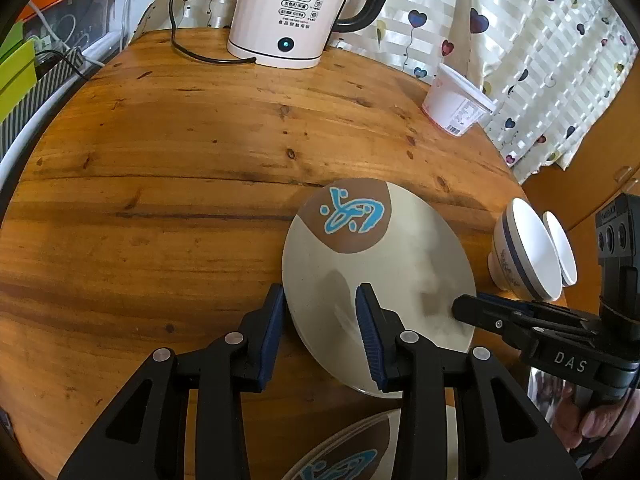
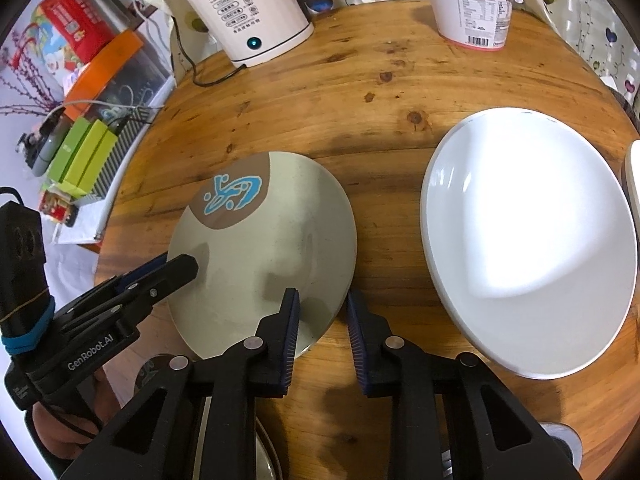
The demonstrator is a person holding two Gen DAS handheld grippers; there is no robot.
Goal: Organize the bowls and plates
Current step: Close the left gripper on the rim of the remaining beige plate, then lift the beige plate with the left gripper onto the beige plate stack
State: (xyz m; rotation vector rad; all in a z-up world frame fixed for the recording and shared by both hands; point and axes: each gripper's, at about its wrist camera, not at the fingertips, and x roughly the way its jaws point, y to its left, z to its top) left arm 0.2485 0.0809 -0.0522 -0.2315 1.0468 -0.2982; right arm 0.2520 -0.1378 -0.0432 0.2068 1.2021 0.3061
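A grey plate (image 1: 384,264) with a brown patch and a blue mark lies on the round wooden table (image 1: 180,184); it also shows in the right wrist view (image 2: 276,248). My left gripper (image 1: 320,332) is open and straddles the plate's left rim. My right gripper (image 2: 323,332) is open and straddles its right rim. A large white plate (image 2: 532,240) lies to the right. A white bowl with a blue band (image 1: 524,256) stands at the right. A second patterned plate (image 1: 348,456) shows below my left gripper.
A white electric kettle (image 1: 292,12) with a black cord stands at the back of the table. A white lidded tub (image 1: 456,100) stands at the back right. Boxes and clutter (image 2: 80,160) sit beyond the table's left edge. A patterned curtain (image 1: 540,60) hangs behind.
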